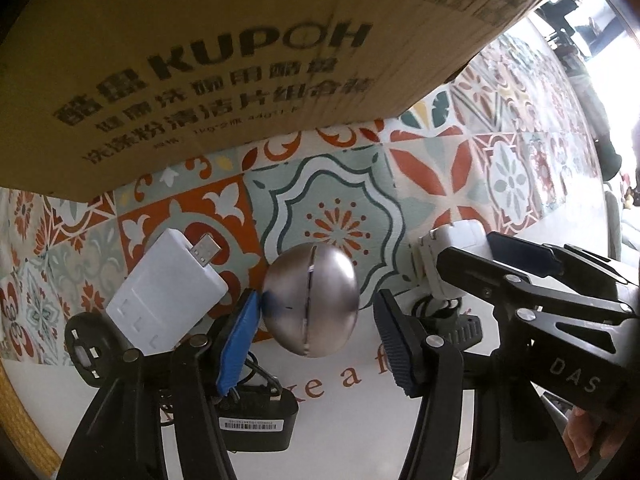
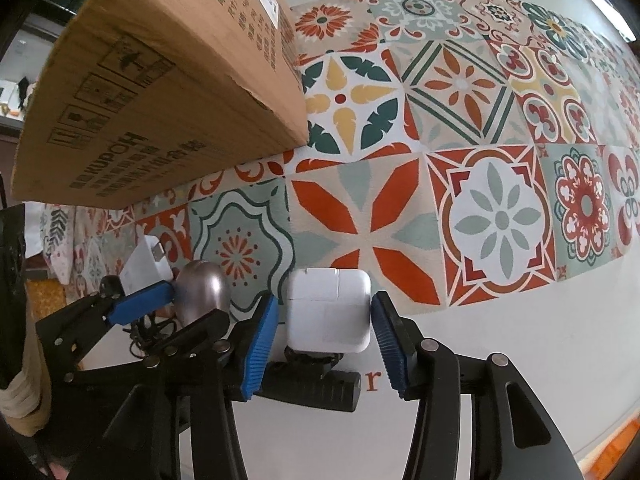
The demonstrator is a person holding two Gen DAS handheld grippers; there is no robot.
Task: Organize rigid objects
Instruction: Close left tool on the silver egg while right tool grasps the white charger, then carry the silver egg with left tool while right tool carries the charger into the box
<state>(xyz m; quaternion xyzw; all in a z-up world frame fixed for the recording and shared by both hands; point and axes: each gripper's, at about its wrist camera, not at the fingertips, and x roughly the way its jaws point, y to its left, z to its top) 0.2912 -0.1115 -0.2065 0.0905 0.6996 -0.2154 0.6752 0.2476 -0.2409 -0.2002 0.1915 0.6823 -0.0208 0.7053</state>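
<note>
From my left wrist camera, the left claw (image 1: 318,324) points down at the table (image 1: 360,432) and straddles a metal ball (image 1: 311,300). The blue pad (image 1: 236,344) touches the ball's left side; the dark pad on the other side stands just clear, so I read this claw as released around the ball, not clamped. Taking the ball as my landmark: a white USB dongle (image 1: 164,292) lies just left of it, a black box with a barcode label (image 1: 256,424) sits below it behind the blue pad, and a cardboard box (image 1: 200,60) looms above it, printed "KUPOH" over lines of Chinese text. Under the ball the white table reads "ke a f", partly hidden. To the ball's right is the right claw (image 1: 448,268) over a white charger (image 1: 456,248), with "DAS" on its black body.

From my right wrist camera, the right claw (image 2: 324,320) brackets the charger (image 2: 328,312); both pads stand just off its sides, so it is released. The ball (image 2: 202,284) is left of the charger, with the left claw's blue pad against it. The dongle (image 2: 144,264) lies beyond the ball. The box (image 2: 160,92) stands above the ball, showing "KUPOH", handling symbols and a white label I cannot read. A letter "r" shows below the charger.
</note>
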